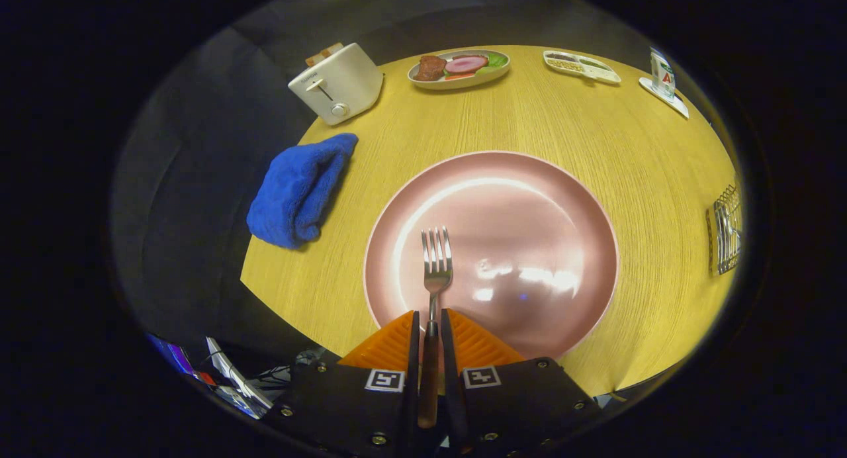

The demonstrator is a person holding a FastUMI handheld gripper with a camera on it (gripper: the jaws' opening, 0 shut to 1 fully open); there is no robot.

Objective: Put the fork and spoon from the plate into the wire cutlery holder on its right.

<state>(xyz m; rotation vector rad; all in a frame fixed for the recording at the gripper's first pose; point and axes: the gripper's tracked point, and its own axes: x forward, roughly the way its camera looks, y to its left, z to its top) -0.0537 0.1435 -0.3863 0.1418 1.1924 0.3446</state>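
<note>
- Bench [529, 127], round and of pale wood grain, carried everything; its near-left edge curved off toward dark cloth, and bare wood lay open between the plate and the things at the far rim.
- Plate [529, 213], pink and glossy, sat in the middle of the bench just ahead of the gripper [430, 322]; its surface was bare except under the fork.
- Cloth [298, 190], blue and crumpled, hung at the bench's left edge, apart from the plate.
- Toaster [337, 84], white, stood at the far-left edge.
- Dish of food [460, 67], a small divided tray [582, 66] and a carton [662, 74] lined the far rim, well apart from the plate.
- Wire cutlery holder [726, 229] stood at the bench's right edge, with open wood between it and the plate.
- Fork [435, 273], with metal tines and a brown handle, pointed away over the plate's near part; whether its tines touched the plate I cannot tell.
- Jaws stood narrow, pressed on the fork's handle from both sides.
</note>
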